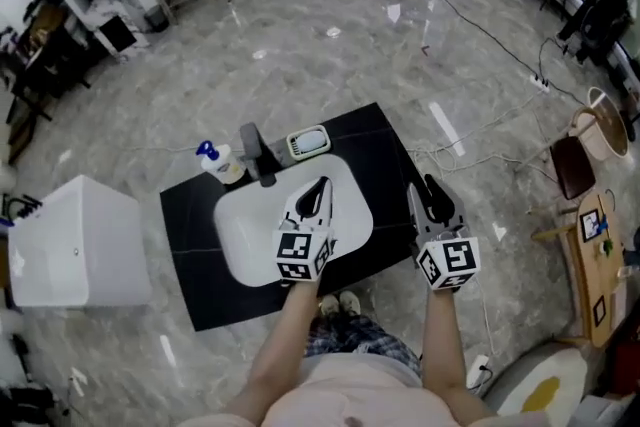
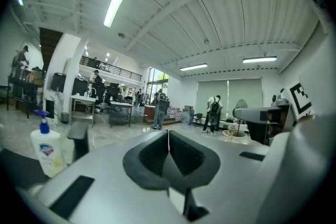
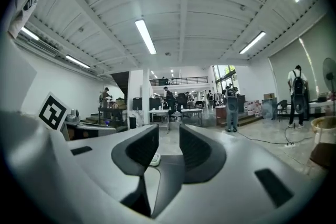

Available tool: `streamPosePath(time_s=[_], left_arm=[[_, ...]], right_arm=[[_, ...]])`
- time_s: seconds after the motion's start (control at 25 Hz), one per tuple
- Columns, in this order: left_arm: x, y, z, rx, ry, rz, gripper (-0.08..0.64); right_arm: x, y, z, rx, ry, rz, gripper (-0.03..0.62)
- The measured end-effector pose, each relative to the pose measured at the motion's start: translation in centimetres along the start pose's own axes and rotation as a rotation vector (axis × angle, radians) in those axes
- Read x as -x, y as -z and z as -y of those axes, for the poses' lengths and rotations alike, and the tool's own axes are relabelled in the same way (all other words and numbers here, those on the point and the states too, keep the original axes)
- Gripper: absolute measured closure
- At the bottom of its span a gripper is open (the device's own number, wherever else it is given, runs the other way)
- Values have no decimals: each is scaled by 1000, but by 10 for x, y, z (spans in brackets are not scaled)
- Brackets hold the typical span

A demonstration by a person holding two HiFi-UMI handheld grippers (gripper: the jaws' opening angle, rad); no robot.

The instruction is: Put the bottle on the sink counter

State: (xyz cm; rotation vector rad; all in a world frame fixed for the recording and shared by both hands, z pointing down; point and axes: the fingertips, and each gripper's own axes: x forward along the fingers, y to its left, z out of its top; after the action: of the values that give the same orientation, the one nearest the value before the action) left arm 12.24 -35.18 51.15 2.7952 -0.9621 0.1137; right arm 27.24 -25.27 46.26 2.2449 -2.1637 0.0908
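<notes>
The bottle [image 1: 222, 163], white with a blue pump top, stands upright at the back left corner of the black sink counter [image 1: 190, 215], next to the faucet [image 1: 257, 155]. It also shows in the left gripper view, the bottle [image 2: 46, 150] low at the left. My left gripper [image 1: 322, 183] hovers over the white basin [image 1: 240, 235], well right of the bottle; its jaws [image 2: 168, 136] are shut with nothing between them. My right gripper [image 1: 420, 187] is at the counter's right edge, with a clear gap between its jaws [image 3: 169, 139] and nothing in that gap.
A soap dish [image 1: 309, 143] sits on the counter behind the basin. A white box [image 1: 75, 245] stands on the floor to the left. A wooden table [image 1: 595, 265] with small items is at the right, and cables run across the marble floor. People stand far off.
</notes>
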Motion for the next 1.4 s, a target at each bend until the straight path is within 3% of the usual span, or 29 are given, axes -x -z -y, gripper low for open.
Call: streamPosePath(time_s=[0.28,0.6,0.92,1.2,1.4], left_arm=[[83,-35,-92,0,-227,66,531],[169,-43,-159,21,-406,95,532],[203,-49,-177,23,-454,111,532],[202,-42,-175,23,-450,108,532],[200,-44,-175,26,-445,111,532]], right_arm=[[-47,-37,-70,15,-155,58,503],[-72,-45,-131,7,-251,78,546],[-69,-43,-146,-1,-271,81,575],[-65,-37,-137,-14,-255,80,577],[-63,-36,-136,27,-246,64,578]])
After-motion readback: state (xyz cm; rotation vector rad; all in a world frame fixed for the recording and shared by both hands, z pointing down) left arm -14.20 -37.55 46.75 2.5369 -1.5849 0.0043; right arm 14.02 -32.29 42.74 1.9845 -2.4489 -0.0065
